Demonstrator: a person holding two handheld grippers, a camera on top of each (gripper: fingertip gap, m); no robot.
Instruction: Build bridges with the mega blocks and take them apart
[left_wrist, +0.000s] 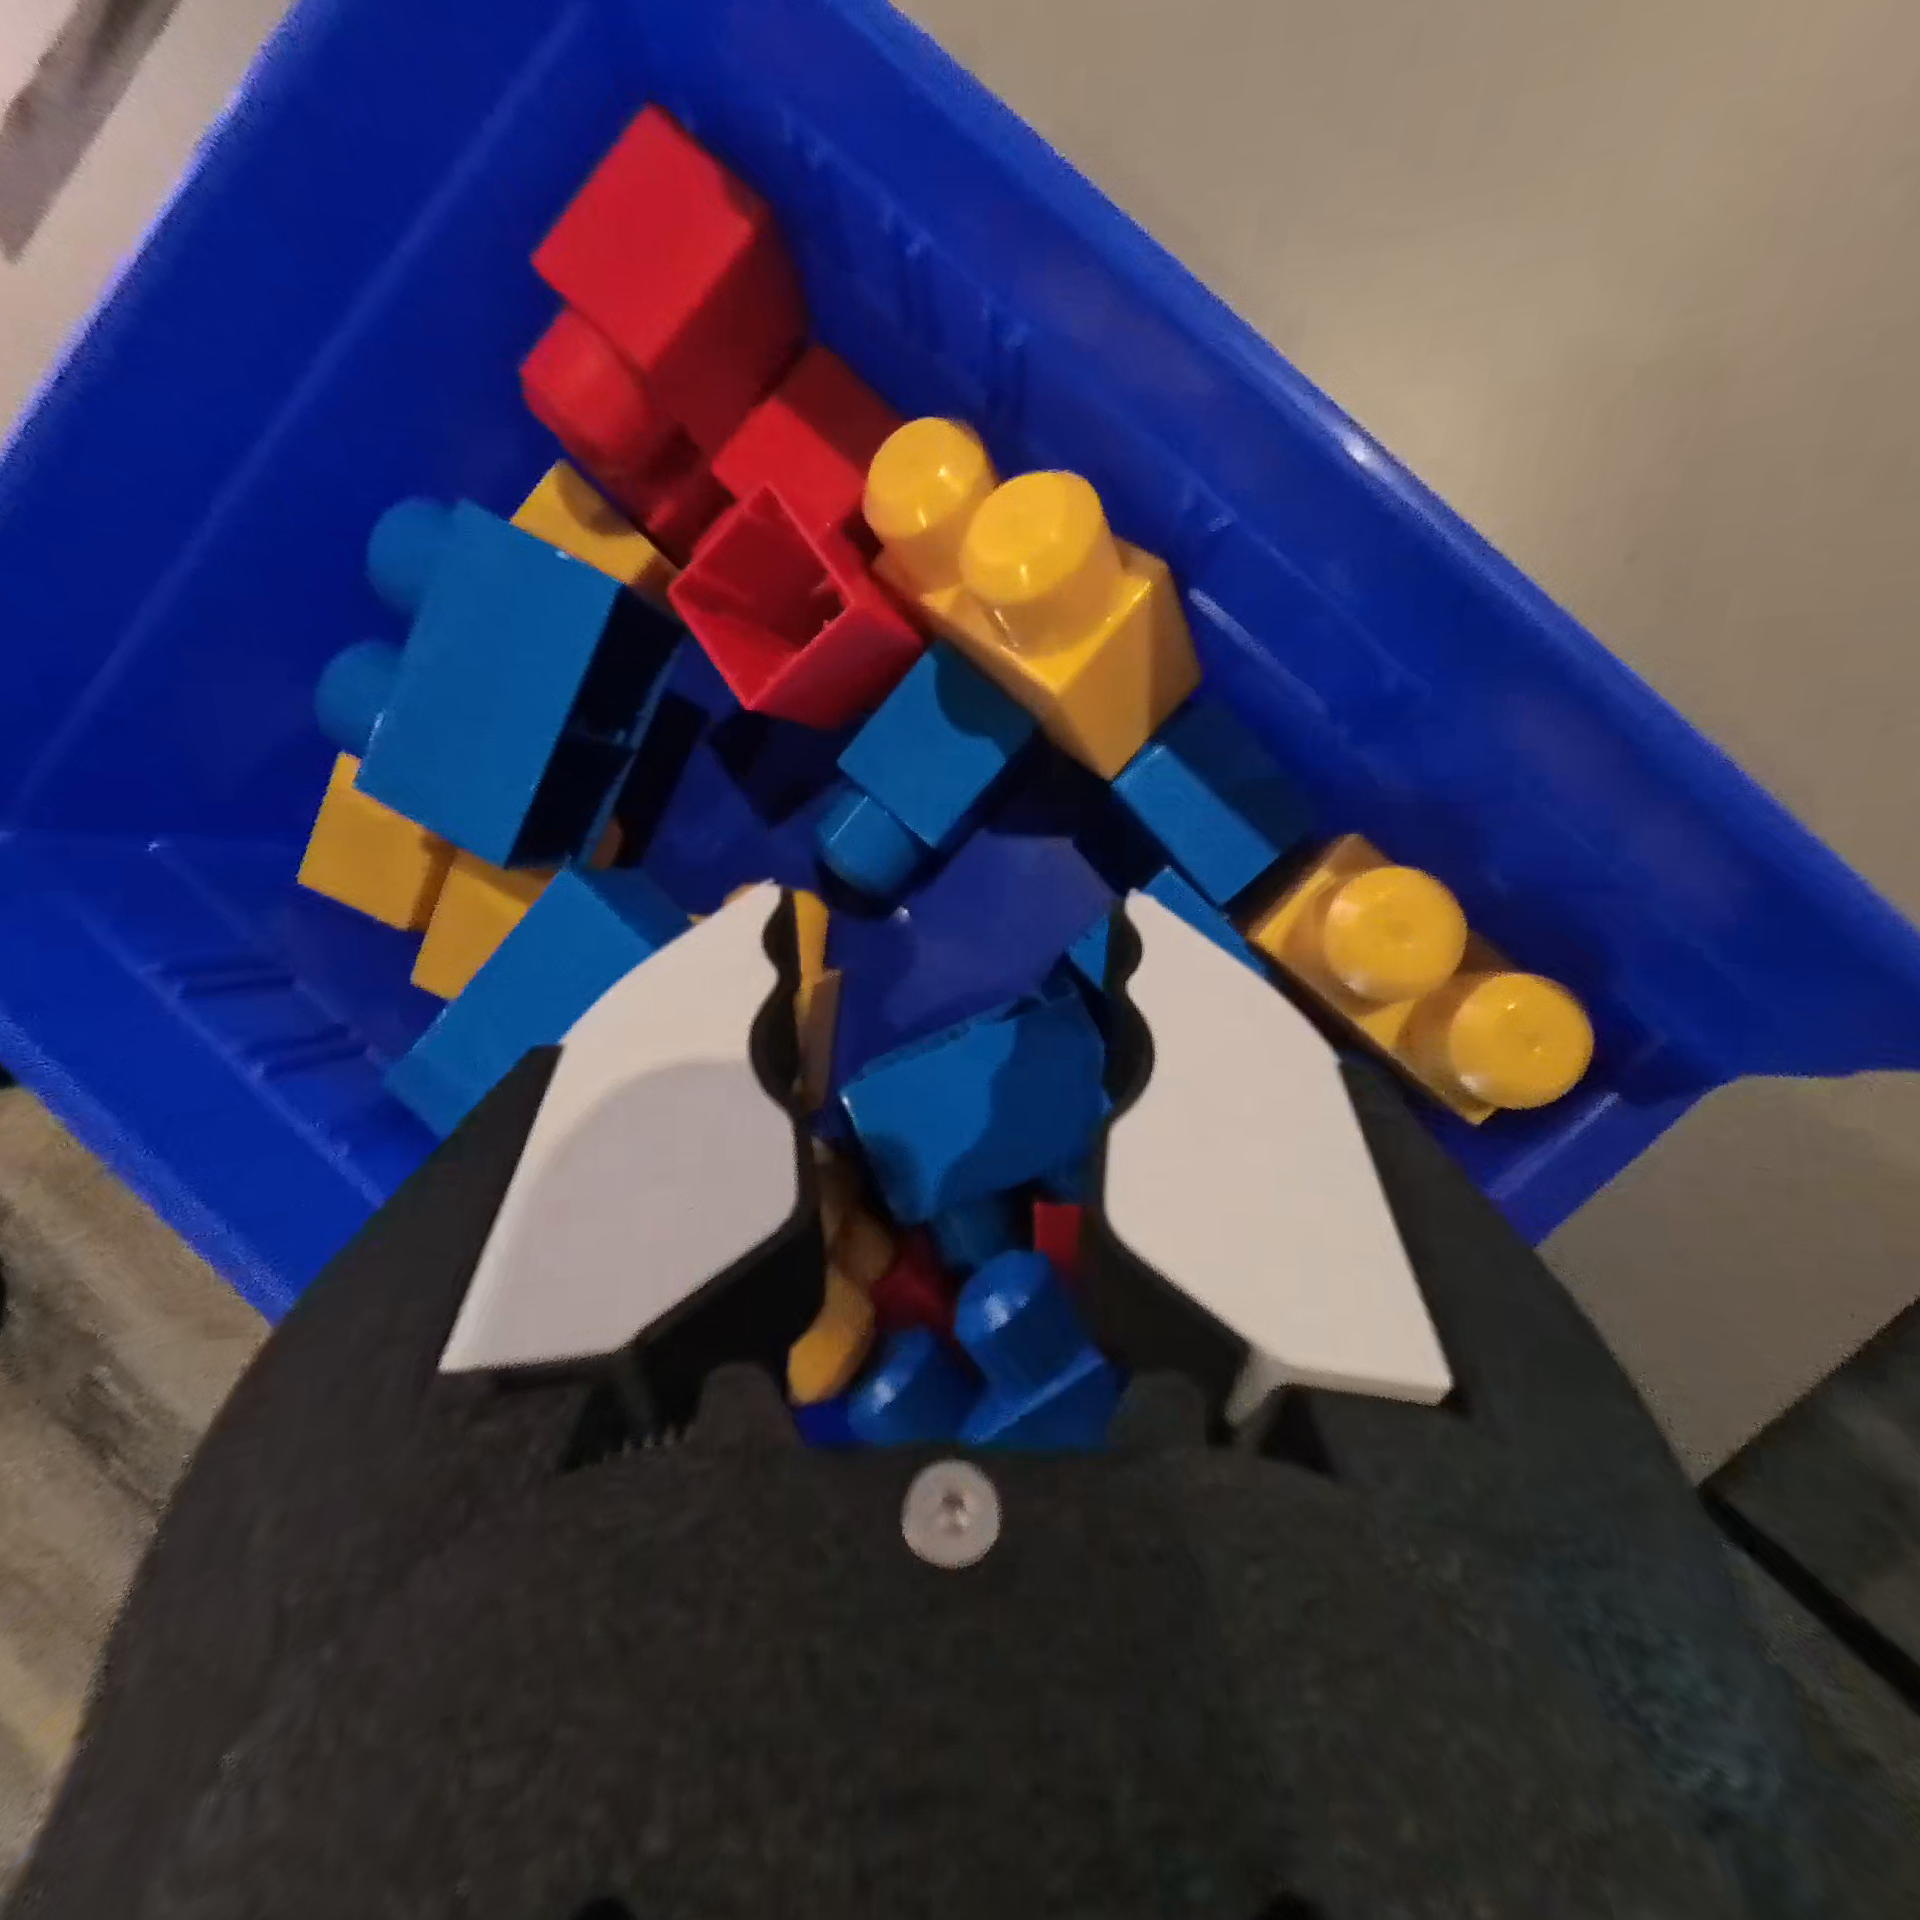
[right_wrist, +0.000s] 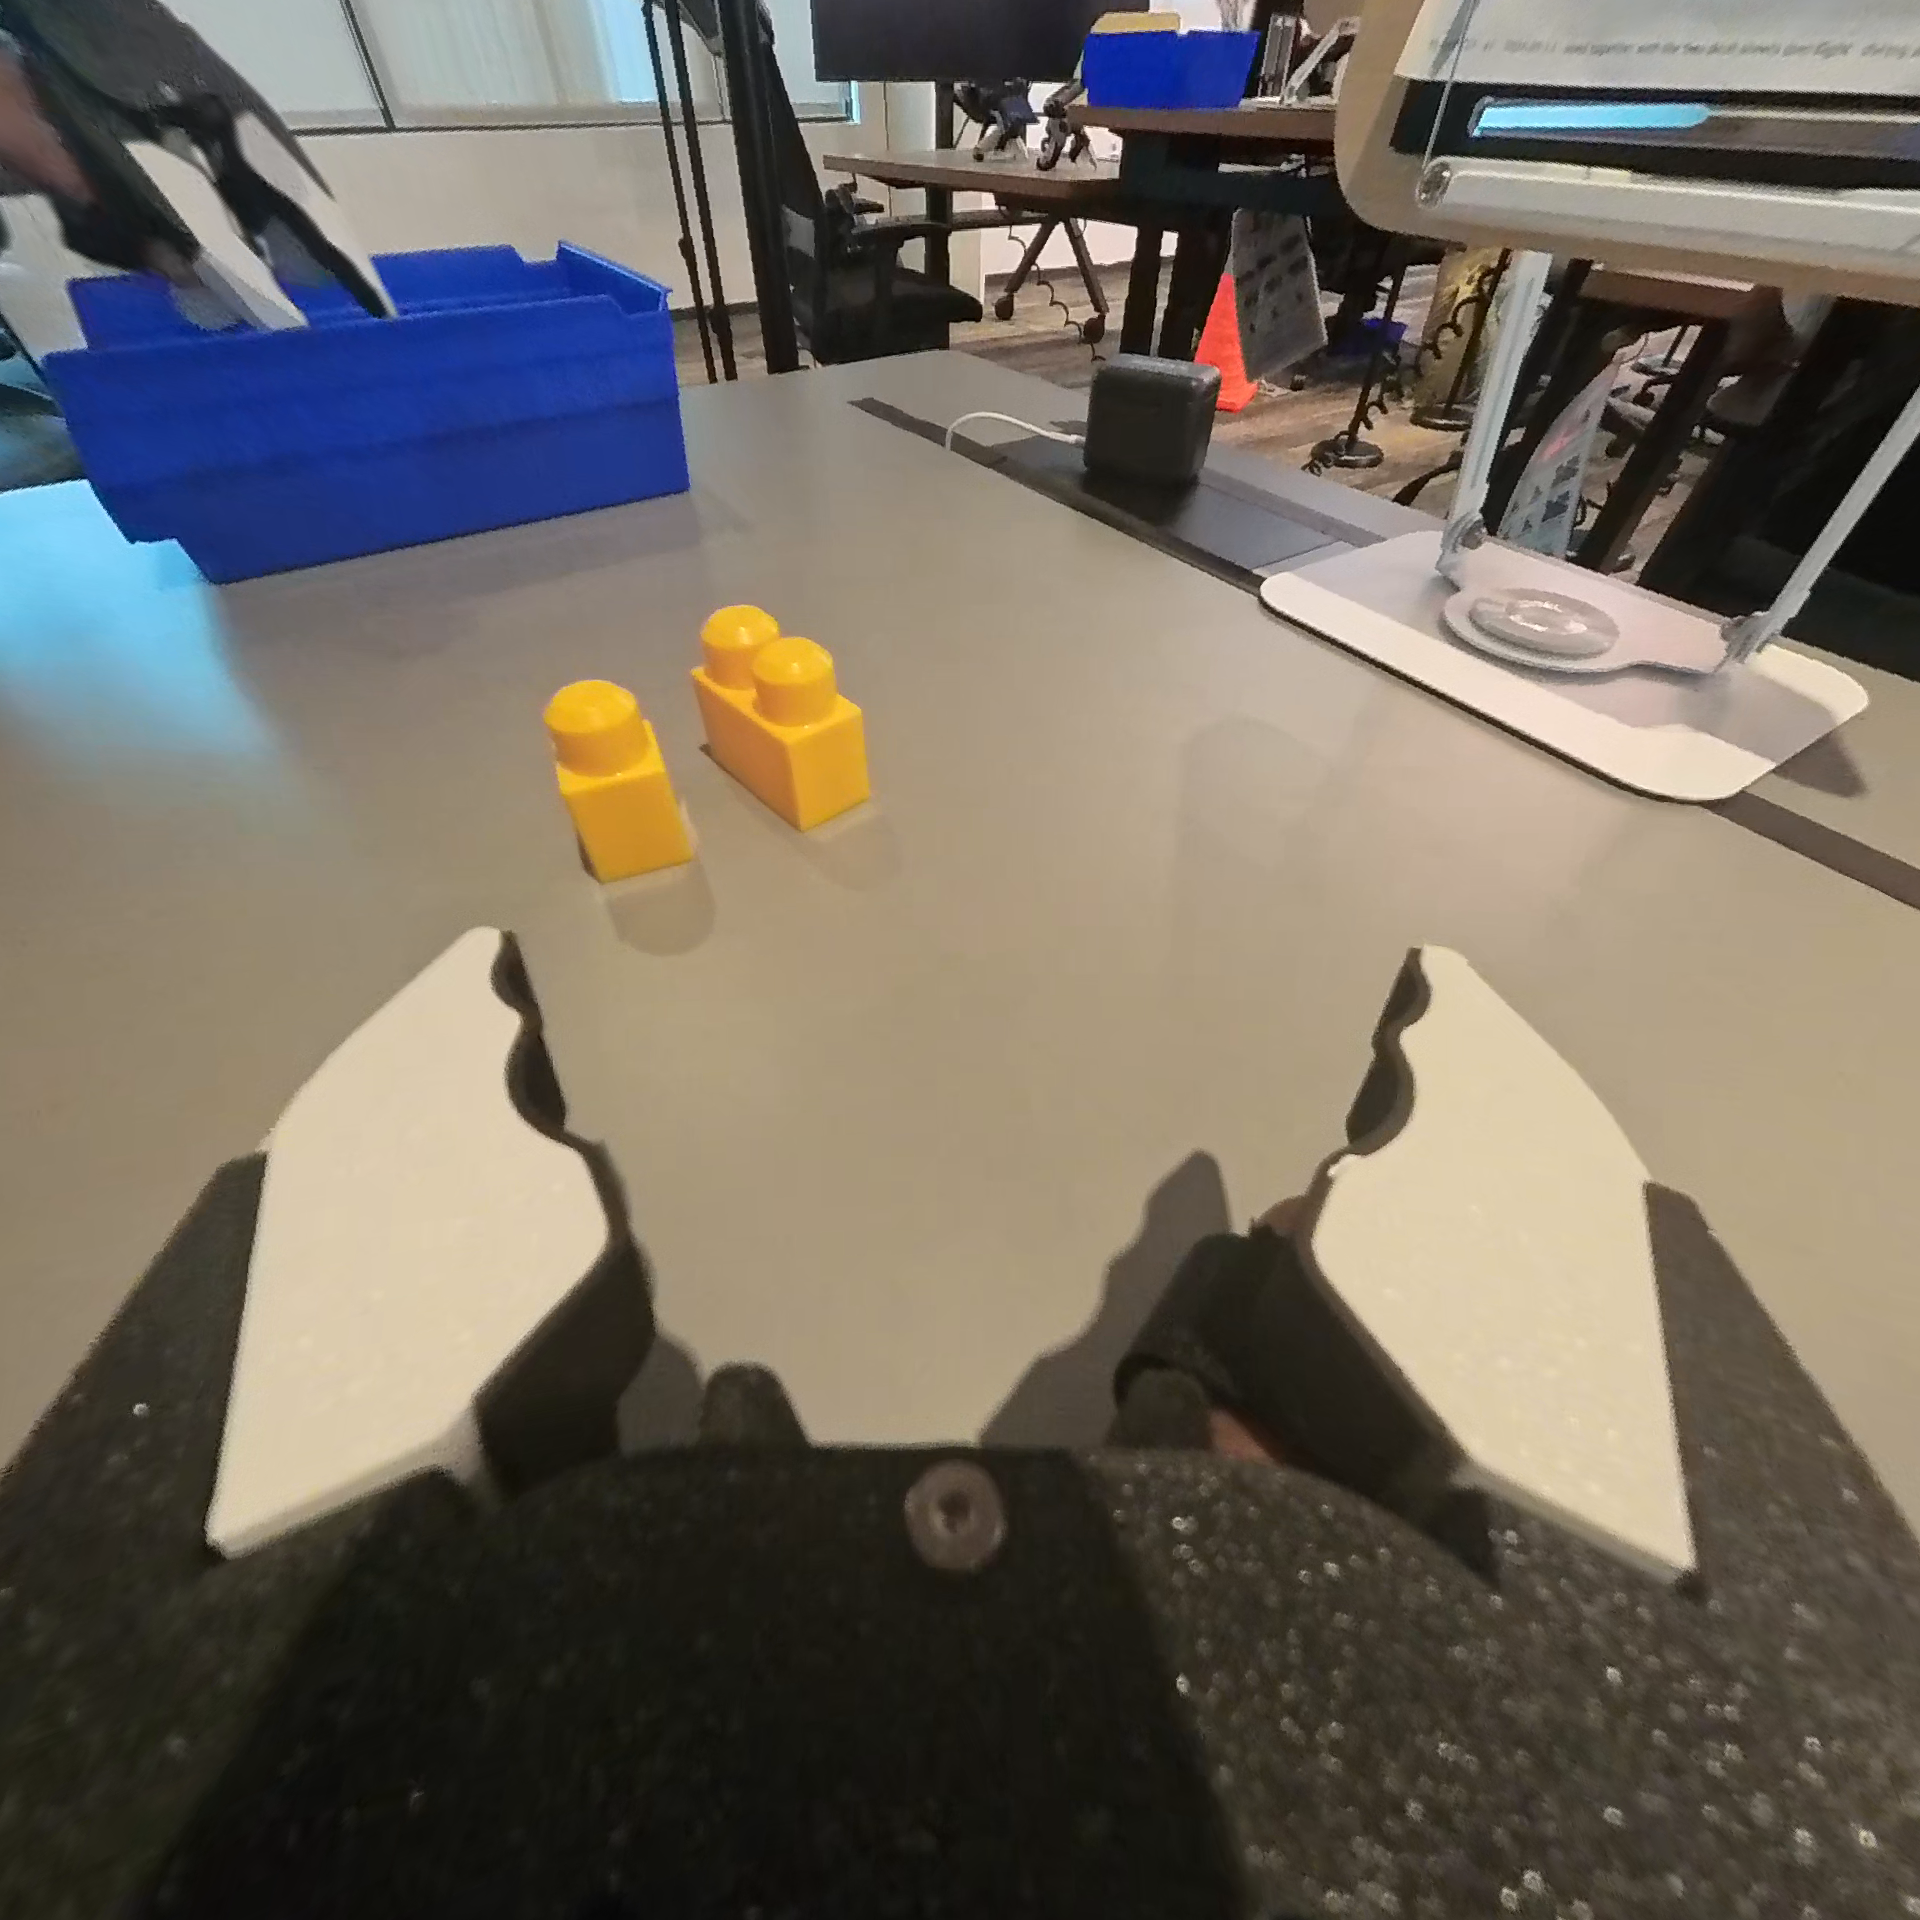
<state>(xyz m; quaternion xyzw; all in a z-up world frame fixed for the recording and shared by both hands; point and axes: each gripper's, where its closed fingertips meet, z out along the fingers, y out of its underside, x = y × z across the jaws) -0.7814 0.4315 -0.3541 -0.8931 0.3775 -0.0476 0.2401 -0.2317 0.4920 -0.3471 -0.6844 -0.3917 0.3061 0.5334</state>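
In the left wrist view my left gripper hangs over a blue bin full of red, yellow and blue mega blocks. Its jaws are narrowed around a tilted blue block that fills the gap between the white fingers. In the right wrist view the left gripper dips into the bin at the far left. My right gripper is wide open and empty above the table. Ahead of it stand a yellow one-stud block and a yellow two-stud block, side by side and apart.
A grey table carries the bin. At the right stands a monitor stand with a white base. A dark cube on a white cable sits on a black strip at the back. Desks, chairs and an orange cone lie beyond. My hands' fingertips stand some 55 cm from each other. The tilted blue block is about 6 cm from my left fingertips and 55 cm from my right.
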